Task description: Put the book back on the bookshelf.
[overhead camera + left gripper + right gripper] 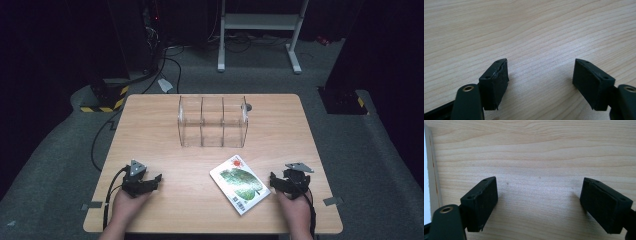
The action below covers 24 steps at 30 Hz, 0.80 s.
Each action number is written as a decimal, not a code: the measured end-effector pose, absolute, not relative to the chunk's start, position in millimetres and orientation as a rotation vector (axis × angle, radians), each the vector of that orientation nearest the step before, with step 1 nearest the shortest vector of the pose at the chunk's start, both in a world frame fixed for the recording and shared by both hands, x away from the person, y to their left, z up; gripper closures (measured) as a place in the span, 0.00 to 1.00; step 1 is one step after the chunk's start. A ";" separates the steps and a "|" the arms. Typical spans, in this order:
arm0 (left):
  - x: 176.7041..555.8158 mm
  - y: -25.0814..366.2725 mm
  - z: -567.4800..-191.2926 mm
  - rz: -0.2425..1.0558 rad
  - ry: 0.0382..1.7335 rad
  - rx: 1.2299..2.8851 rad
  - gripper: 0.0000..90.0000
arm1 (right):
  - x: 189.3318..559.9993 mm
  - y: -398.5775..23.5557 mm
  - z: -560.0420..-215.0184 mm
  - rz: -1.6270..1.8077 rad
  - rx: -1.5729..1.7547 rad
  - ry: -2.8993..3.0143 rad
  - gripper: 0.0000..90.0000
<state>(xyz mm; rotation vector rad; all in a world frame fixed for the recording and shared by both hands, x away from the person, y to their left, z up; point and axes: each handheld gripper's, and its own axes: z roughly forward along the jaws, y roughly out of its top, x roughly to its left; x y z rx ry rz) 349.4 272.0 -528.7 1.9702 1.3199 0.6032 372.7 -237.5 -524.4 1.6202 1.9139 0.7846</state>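
A flat white booklet [239, 183] with a green leaf picture and a red mark lies askew on the wooden table [280, 130], near the front, right of centre. My right gripper [280, 181] rests on the table just right of it, jaws open and empty [539, 195]. The booklet's white edge [425, 170] runs along the left border of the right gripper view. My left gripper [152, 180] sits at the front left of the table, a good way left of the booklet. Its jaws stand open over bare wood [540, 75].
A clear plastic organiser [212, 121] with three upright compartments stands at the back middle of the table. A small dark knob [247, 106] sits behind its right end. Beyond the table are grey carpet, cables and a white metal stand [260, 30].
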 end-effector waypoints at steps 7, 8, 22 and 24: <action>350.2 270.9 -528.8 0.600 1.319 1.968 0.32 | 371.4 -237.7 -524.4 0.787 1.615 1.916 0.17; 350.4 271.0 -528.7 0.601 1.317 1.970 0.32 | 371.4 -237.8 -524.4 0.789 1.614 1.916 0.17; 350.6 270.9 -528.7 0.601 1.317 1.970 0.32 | 371.5 -238.1 -524.3 0.792 1.612 1.922 0.17; 350.6 270.9 -528.7 0.601 1.317 1.970 0.32 | 371.5 -238.1 -524.3 0.794 1.610 1.926 0.17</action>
